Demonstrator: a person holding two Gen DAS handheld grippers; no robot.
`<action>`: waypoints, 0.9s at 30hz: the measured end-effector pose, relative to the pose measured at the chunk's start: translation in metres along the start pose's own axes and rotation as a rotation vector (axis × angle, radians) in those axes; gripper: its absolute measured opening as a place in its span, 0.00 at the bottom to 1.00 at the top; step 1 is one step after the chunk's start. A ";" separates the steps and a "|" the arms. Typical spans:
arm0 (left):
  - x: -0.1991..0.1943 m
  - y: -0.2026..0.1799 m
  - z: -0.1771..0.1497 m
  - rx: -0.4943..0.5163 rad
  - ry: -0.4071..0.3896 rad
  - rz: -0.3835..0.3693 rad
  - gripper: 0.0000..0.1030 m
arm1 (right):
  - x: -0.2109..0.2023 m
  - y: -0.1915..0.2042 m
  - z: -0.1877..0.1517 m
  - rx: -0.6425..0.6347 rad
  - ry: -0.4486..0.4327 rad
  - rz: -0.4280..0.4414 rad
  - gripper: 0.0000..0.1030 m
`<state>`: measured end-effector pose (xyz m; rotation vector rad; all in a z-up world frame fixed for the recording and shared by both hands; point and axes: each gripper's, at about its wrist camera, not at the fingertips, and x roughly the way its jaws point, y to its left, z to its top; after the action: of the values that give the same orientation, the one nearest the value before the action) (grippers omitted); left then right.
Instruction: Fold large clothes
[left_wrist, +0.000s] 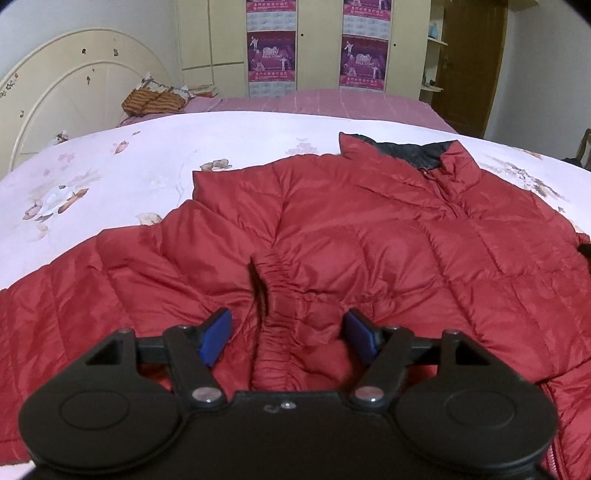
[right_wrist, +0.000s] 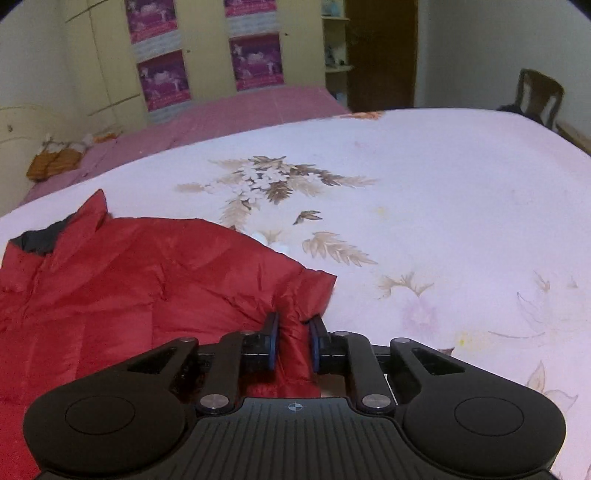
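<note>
**Cloth, plastic and metal under your hands**

Your jacket (left_wrist: 369, 236) is red quilted cloth with a slight sheen, puffy and creased, stitched in panels; its cuff (left_wrist: 275, 295) is gathered elastic, and the collar lining (left_wrist: 410, 151) is dark and matt. The bedsheet (right_wrist: 424, 177) beneath is smooth, matt cloth printed with pale flowers. Your left gripper (left_wrist: 290, 334) is matt black plastic with blue pads (left_wrist: 216, 338) and shiny metal pivot pins. Your right gripper (right_wrist: 293, 343) has the same finish, with a ribbed top. The wardrobe (left_wrist: 321, 44) looks smooth and painted, and the posters (left_wrist: 271, 55) on it look like glossy paper.
</note>
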<state>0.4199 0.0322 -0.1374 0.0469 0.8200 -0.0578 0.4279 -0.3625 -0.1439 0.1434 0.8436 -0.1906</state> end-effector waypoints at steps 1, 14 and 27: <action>0.000 0.000 0.001 0.000 0.003 0.001 0.67 | -0.002 0.001 0.001 -0.010 0.000 -0.007 0.18; -0.015 0.001 0.008 -0.023 0.034 0.027 0.70 | -0.071 0.057 -0.021 -0.107 -0.085 0.119 0.35; -0.050 0.015 0.005 -0.046 0.019 0.011 0.73 | -0.082 0.122 -0.055 -0.213 -0.047 0.206 0.73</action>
<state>0.3907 0.0481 -0.0968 0.0083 0.8399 -0.0275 0.3622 -0.2233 -0.1126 0.0256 0.7917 0.0895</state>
